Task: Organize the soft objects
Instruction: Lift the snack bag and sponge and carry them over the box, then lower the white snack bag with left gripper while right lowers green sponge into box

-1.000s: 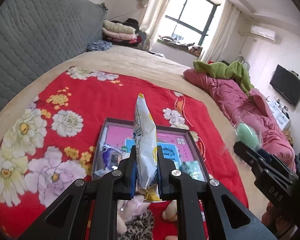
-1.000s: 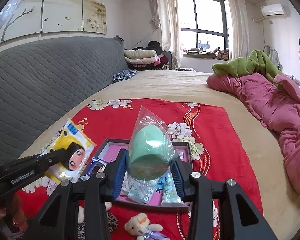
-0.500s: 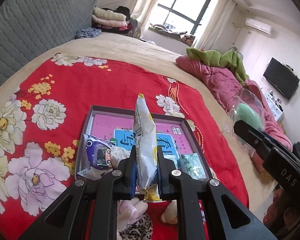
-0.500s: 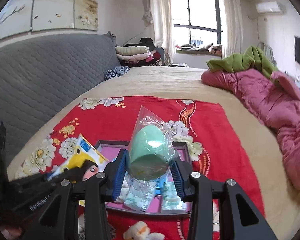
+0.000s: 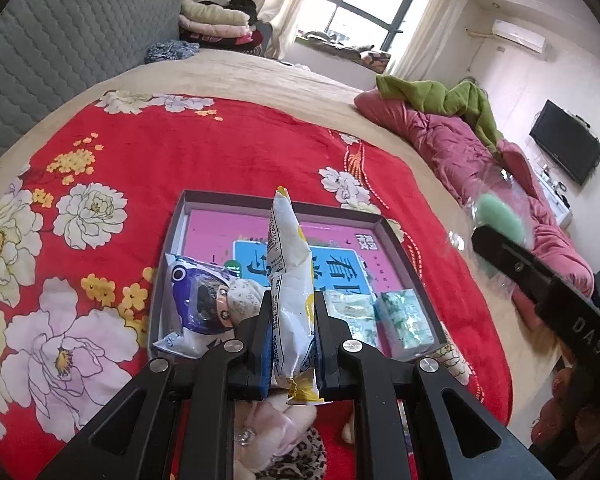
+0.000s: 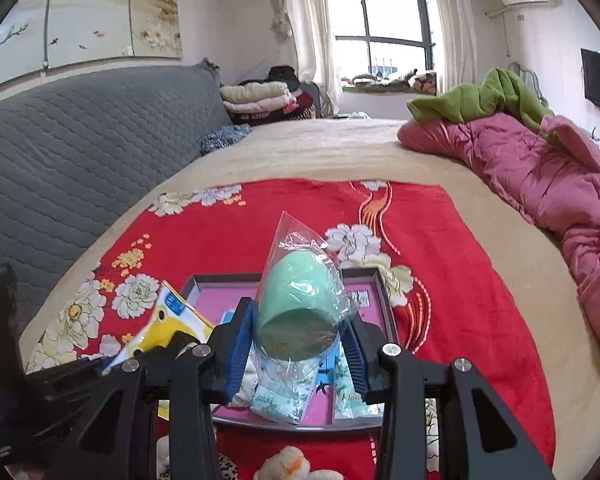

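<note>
My left gripper (image 5: 293, 316) is shut on a white and yellow packet (image 5: 290, 276) held edge-up over the near end of a shallow grey box (image 5: 404, 248) with a pink floor. My right gripper (image 6: 300, 334) is shut on a green sponge in a clear bag (image 6: 302, 300), held above the same grey box (image 6: 382, 292). Inside the box lie a blue cartoon packet (image 5: 198, 296) at the left and two pale green tissue packs (image 5: 404, 318) at the right. From the right wrist view the white and yellow packet (image 6: 176, 320) shows at the left.
The box rests on a red flowered blanket (image 5: 180, 148) on a beige bed. Plush toys (image 5: 276, 432) lie just in front of the box. A pink quilt (image 6: 548, 168) with a green cloth is heaped to the right; a grey headboard (image 6: 80, 136) runs along the left.
Both grippers have come down and closer to the box with their loads still gripped. The box and its contents now look larger and nearer under the fingers.
</note>
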The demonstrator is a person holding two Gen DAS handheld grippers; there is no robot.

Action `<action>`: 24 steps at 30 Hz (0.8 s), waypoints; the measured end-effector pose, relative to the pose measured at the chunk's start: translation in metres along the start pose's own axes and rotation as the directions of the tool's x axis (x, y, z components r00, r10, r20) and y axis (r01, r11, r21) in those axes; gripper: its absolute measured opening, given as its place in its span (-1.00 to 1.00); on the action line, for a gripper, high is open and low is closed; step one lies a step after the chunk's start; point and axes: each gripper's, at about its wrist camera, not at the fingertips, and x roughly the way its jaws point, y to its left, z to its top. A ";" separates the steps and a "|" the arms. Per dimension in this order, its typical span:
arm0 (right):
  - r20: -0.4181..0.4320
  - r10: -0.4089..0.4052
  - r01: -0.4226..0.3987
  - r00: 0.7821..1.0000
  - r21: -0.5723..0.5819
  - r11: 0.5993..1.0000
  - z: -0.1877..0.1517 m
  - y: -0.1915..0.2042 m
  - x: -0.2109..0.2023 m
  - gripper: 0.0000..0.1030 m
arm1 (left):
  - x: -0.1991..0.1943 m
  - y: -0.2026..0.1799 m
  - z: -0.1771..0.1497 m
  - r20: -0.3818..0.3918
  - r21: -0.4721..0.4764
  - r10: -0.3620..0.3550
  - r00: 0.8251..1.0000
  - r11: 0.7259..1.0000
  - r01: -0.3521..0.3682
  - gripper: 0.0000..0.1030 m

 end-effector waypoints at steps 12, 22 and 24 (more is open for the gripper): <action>0.010 -0.031 0.031 0.999 -0.026 0.999 0.004 0.004 0.012 -0.18 | 0.019 0.009 0.000 -0.013 -0.014 0.004 1.000 1.000 -0.004 -0.69; 0.006 -0.023 0.023 1.000 -0.030 0.999 0.008 0.007 0.022 -0.18 | 0.028 0.024 0.004 -0.018 -0.043 0.020 1.000 0.999 -0.020 -0.69; 0.006 -0.022 0.022 1.000 -0.033 0.999 0.007 0.008 0.023 -0.18 | 0.029 0.024 0.005 -0.016 -0.041 0.019 1.000 0.999 -0.020 -0.69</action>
